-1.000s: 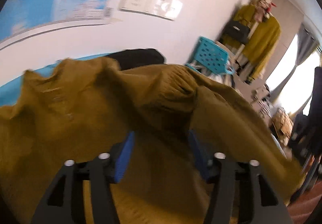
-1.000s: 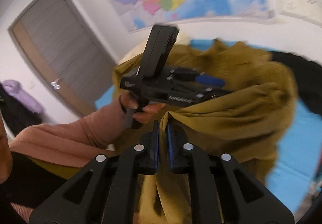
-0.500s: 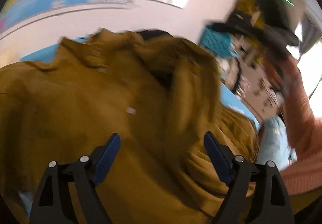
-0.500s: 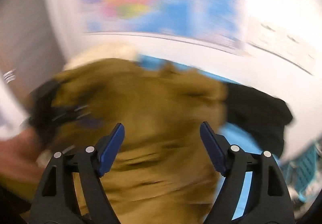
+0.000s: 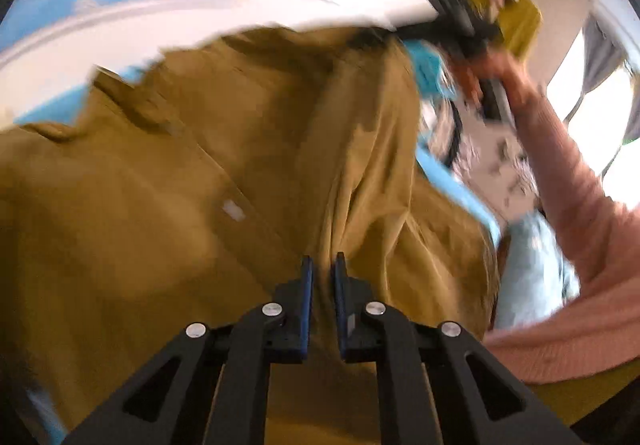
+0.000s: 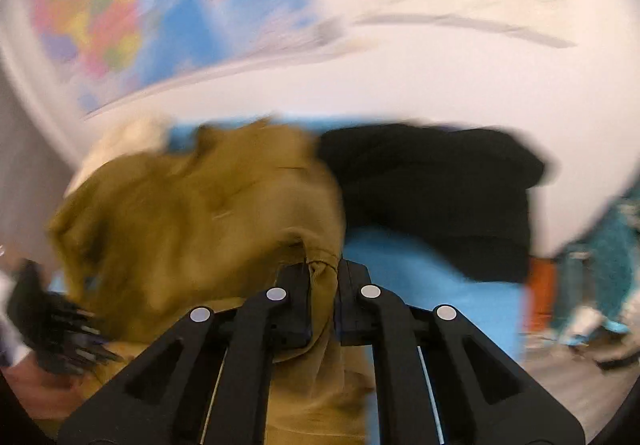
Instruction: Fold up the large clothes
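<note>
Left wrist view: left gripper (image 5: pixel 322 273) closing, blue pads pinching fold of mustard garment (image 5: pixel 168 205), which spread over blue bed surface (image 5: pixel 452 181); person's pink sleeve (image 5: pixel 576 205) at right.
Right wrist view: right gripper (image 6: pixel 323 277) clamped on bunched hem of mustard garment (image 6: pixel 192 217); black garment (image 6: pixel 432 189) lay just beside, blurred.

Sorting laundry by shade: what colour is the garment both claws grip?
Mustard brown garment; left wrist view shows it best.
</note>
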`<state>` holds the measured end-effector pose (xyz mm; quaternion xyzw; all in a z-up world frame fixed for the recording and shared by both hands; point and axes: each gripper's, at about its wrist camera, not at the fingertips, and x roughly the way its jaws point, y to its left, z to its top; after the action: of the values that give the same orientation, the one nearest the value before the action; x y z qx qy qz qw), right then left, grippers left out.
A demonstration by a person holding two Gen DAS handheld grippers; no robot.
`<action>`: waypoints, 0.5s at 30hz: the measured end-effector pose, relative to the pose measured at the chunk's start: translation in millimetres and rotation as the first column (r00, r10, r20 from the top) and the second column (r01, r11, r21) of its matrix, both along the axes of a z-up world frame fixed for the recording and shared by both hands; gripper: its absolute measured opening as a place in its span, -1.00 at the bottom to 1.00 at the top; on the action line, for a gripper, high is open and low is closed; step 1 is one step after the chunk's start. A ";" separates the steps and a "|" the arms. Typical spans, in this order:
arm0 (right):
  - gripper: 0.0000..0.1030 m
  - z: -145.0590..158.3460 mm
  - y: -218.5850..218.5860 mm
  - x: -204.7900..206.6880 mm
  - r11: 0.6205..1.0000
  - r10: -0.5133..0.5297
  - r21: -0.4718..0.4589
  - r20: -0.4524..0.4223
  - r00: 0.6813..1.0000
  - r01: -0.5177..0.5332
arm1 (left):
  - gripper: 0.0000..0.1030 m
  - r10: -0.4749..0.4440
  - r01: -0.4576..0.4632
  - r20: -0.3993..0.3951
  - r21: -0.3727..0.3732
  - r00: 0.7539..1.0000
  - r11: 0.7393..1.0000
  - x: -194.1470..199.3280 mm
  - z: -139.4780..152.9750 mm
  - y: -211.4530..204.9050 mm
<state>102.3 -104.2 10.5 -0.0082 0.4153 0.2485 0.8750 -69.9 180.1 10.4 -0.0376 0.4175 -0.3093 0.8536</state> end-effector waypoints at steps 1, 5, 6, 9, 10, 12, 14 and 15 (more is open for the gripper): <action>-0.87 -3.2 -15.0 6.2 0.998 -0.061 0.000 -0.006 0.998 0.061 | -0.83 0.068 -0.068 0.022 0.042 0.997 0.997 11.1 6.1 12.1; -0.86 -40.3 -39.1 29.7 0.988 -0.156 -0.006 -0.105 0.982 0.157 | -0.35 0.224 -0.221 -0.020 0.094 0.974 0.971 47.9 3.9 47.0; -0.85 -47.6 -39.7 33.3 0.984 -0.177 -0.006 -0.124 0.976 0.178 | -0.04 0.225 -0.220 -0.037 0.093 0.974 0.971 51.5 2.3 50.5; -0.80 -63.3 -42.9 45.0 0.975 -0.210 0.034 -0.165 0.964 0.218 | 0.51 0.176 -0.174 -0.055 0.054 0.983 0.983 45.5 -1.0 51.5; -0.75 -64.8 -42.6 47.3 0.975 -0.206 0.046 -0.174 0.963 0.217 | 0.56 0.158 -0.155 -0.064 0.052 0.985 0.987 40.7 -3.5 48.2; -0.72 -64.7 -41.2 48.3 0.973 -0.208 0.063 -0.174 0.963 0.221 | 0.76 0.120 -0.115 -0.080 0.069 0.990 0.991 26.4 -13.2 31.2; -0.62 -63.2 -40.8 45.9 0.976 -0.192 0.068 -0.168 0.967 0.206 | 0.79 0.074 -0.066 -0.122 0.069 0.990 0.995 19.1 -27.1 20.7; -0.62 -62.4 -43.7 44.3 0.977 -0.189 0.070 -0.159 0.969 0.202 | 0.79 0.069 -0.057 -0.144 0.085 0.987 0.995 19.4 -35.7 17.0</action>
<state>146.6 -147.9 -51.8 0.0892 0.4682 0.1787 0.8608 -50.5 197.1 -25.3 -0.0390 0.4897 -0.2616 0.8308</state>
